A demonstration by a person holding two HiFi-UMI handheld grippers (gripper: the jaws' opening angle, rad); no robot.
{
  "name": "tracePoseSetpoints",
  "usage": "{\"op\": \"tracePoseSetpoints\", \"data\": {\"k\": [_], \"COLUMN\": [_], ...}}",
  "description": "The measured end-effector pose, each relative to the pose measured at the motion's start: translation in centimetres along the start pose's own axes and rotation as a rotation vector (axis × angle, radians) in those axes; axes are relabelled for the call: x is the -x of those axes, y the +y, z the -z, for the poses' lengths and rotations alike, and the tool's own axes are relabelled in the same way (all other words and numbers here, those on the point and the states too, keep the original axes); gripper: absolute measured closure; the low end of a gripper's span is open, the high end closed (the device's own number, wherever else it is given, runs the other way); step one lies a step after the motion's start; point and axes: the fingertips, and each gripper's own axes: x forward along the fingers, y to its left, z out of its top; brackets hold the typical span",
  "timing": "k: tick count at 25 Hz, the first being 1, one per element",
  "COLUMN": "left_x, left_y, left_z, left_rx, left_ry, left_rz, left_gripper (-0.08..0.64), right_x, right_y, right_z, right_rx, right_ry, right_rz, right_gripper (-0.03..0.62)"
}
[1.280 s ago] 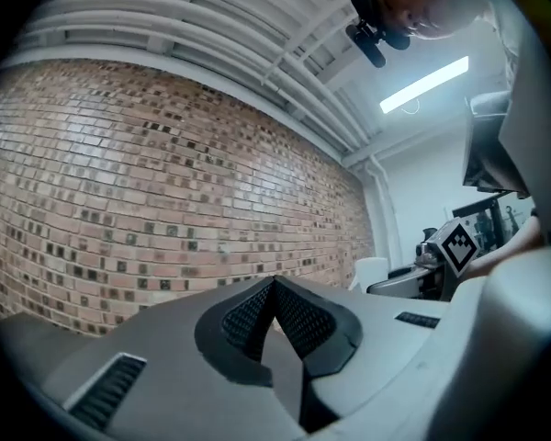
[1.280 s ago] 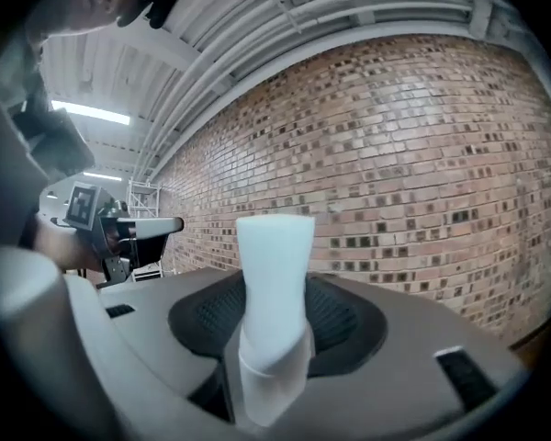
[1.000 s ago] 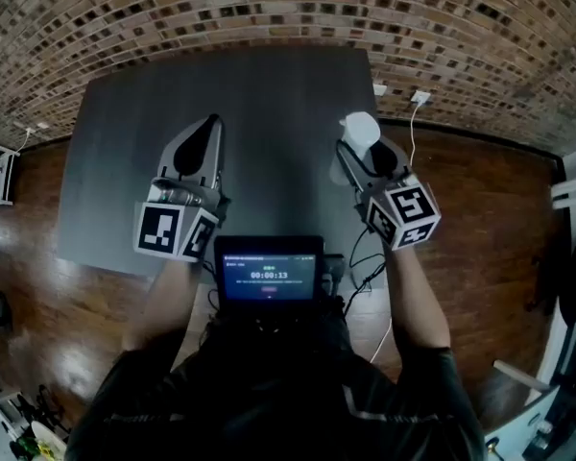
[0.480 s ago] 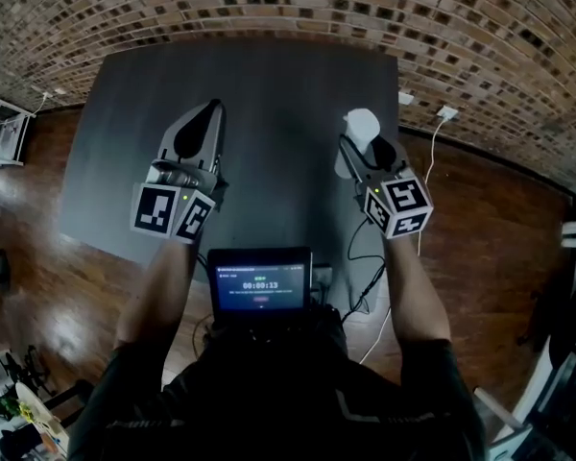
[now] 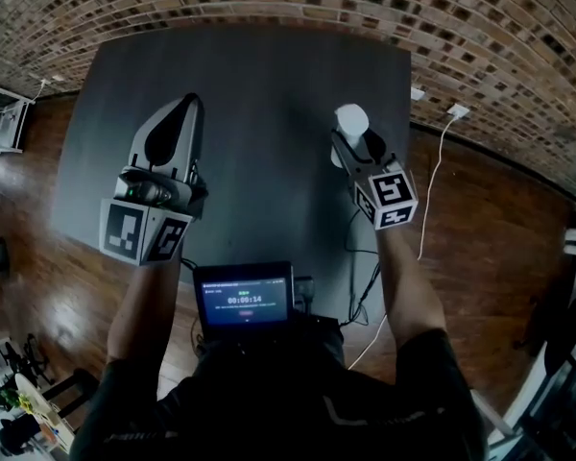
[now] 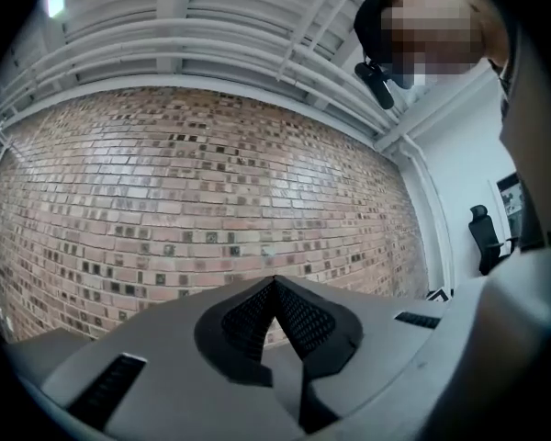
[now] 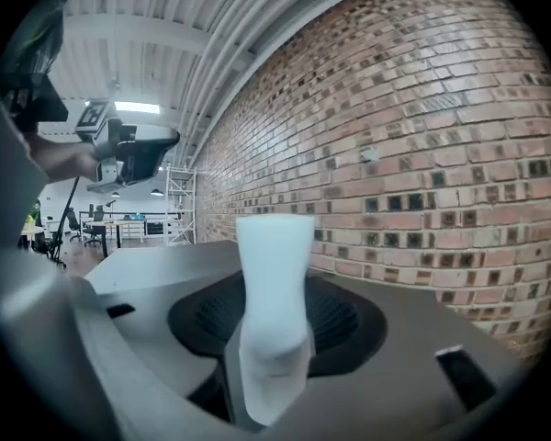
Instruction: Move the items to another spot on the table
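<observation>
Squarely between its ribbed pads, the right gripper [image 7: 277,333] had its jaws partly closed on a tall white flared plastic piece [image 7: 274,246], which stood upright at centre frame. The left gripper [image 6: 275,285] had its jaws meeting at the tip, with nothing in them. Only the head view showed the piece over the right part of the dark grey table [image 5: 259,94]. That view also showed a white cable [image 5: 425,209] on the wooden floor at right and a small lit screen [image 5: 245,296] at lower centre.
</observation>
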Motion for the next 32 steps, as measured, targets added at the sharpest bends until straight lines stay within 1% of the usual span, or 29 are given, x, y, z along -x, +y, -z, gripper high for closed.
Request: {"op": "tracePoseSetpoints", "data": {"k": [4, 8, 16, 19, 24, 28, 32], "left_x": [0.2, -0.1, -0.6, -0.4, -0.6, -0.7, -0.4], "left_y": [0.8, 1.0, 1.1, 1.3, 1.4, 1.1, 1.0], "left_z": [1.2, 2.2, 4.4, 5.0, 5.3, 4.6, 4.2], "left_rx": [-0.006, -0.005, 0.010, 0.010, 0.035, 0.045, 0.043], "left_ry": [0.025, 0.034, 0.063, 0.075, 0.064, 0.037, 0.035], "left_rz": [-0.004, 0.015, 0.032, 0.027, 0.020, 0.022, 0.018], "left_gripper": [0.557, 0.557, 0.557, 0.557, 0.557, 0.557, 0.557], "right_x": [-1.0, -1.6, -2.4, -2.4, -2.0, -1.5, -1.3], "right_y": [0.1, -0.2, -2.4, -3.0, -2.8, -2.9, -3.0], "right_z": [1.1, 1.3, 1.8, 2.0, 2.2, 2.4, 2.5], "right_rx": [0.009, 0.037, 0.026, 0.015, 0.044, 0.037, 0.048], "right_ry": [0.001, -0.008, -0.049, -0.070, -0.081, -0.084, -0.080], "right_rz": [-0.006, -0.005, 0.041, 0.048, 0.030, 0.028, 0.051], "right_gripper": [0.390, 0.390, 0.390, 0.390, 0.387, 0.383, 0.380]}}
